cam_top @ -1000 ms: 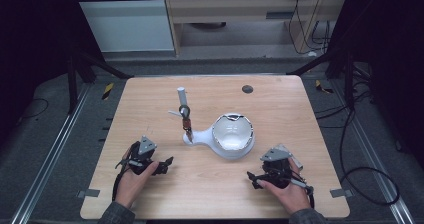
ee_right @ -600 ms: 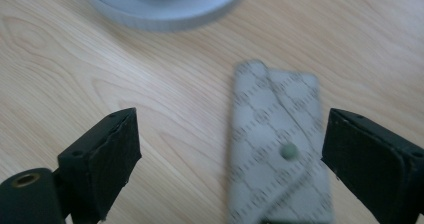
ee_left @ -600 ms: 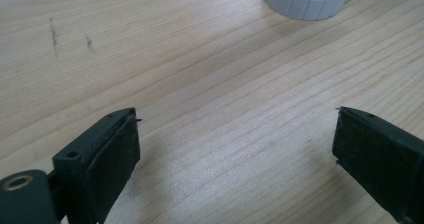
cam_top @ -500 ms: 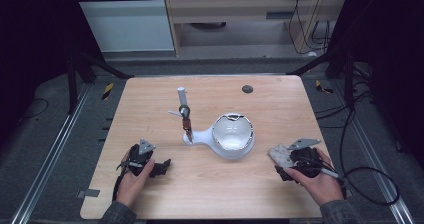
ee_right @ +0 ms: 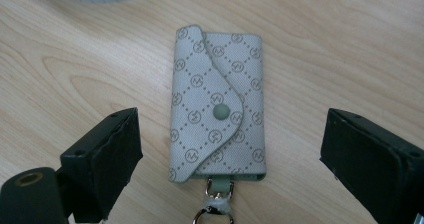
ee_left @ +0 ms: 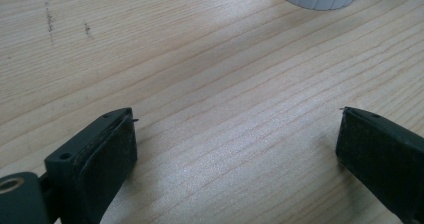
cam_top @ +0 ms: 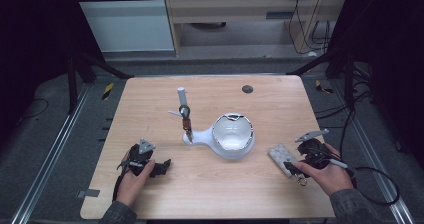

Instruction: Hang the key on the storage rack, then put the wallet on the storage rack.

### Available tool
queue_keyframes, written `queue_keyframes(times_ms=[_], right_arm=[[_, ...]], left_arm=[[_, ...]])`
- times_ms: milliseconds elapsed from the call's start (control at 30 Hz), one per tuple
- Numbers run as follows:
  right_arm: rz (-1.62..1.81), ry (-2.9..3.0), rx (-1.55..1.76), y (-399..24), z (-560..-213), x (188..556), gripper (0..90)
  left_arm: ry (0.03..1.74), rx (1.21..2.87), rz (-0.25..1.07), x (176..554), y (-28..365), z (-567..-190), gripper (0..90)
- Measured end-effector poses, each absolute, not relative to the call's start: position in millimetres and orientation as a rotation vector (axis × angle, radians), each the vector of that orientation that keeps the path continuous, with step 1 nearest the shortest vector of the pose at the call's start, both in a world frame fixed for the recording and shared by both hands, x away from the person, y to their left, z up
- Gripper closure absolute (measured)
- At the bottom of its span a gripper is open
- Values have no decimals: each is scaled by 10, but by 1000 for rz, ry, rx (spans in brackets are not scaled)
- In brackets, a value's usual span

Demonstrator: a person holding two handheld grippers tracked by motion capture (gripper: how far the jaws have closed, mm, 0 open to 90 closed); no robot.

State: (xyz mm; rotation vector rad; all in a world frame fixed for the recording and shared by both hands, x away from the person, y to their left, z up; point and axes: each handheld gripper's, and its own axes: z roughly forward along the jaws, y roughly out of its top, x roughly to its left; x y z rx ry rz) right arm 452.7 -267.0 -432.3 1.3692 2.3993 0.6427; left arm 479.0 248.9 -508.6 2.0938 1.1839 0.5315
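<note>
The key pouch [ee_right: 217,104] lies flat on the worktop [cam_top: 210,194] near its right edge, flap snapped shut, its metal ring [ee_right: 212,216] pointing back toward the person. The right tongs [cam_top: 292,165] sit just behind it, held in the right hand [cam_top: 327,174]; in the right gripper view both jaws stand apart on either side of the pouch with bare wood between pad and fabric, so nothing is gripped. Those jaws have just been opening a little, with the pouch lying between them untouched. The left tongs [cam_top: 162,166] rest low over the worktop at the front left, held in the left hand [cam_top: 131,180], jaws spread wide over bare wood, and have just been opening further with nothing between them. A white bowl-shaped holder [cam_top: 231,136] stands at mid-table, well apart from the left tongs and near the pouch. Just left of the holder stands a small upright fixture [cam_top: 185,115], touching its spout-like end. A dark round disc [cam_top: 247,89] sits toward the far edge.
</note>
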Motion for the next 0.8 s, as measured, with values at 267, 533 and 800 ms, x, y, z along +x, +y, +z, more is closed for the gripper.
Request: queue_keyframes(times_ms=[267,533,800], right_arm=[[637,2418,1401,-2682,-4424,4493,87],[603,2465,1439,-2666,-4479,4561,64],[572,2495,1437,-2634,-4472,4622,58]], left_arm=[[1183,2096,530,4788,2486,-5087,18],[1178,2102,526,4789,2481,-5088,8],[1178,2100,526,4789,2478,-5090,5]])
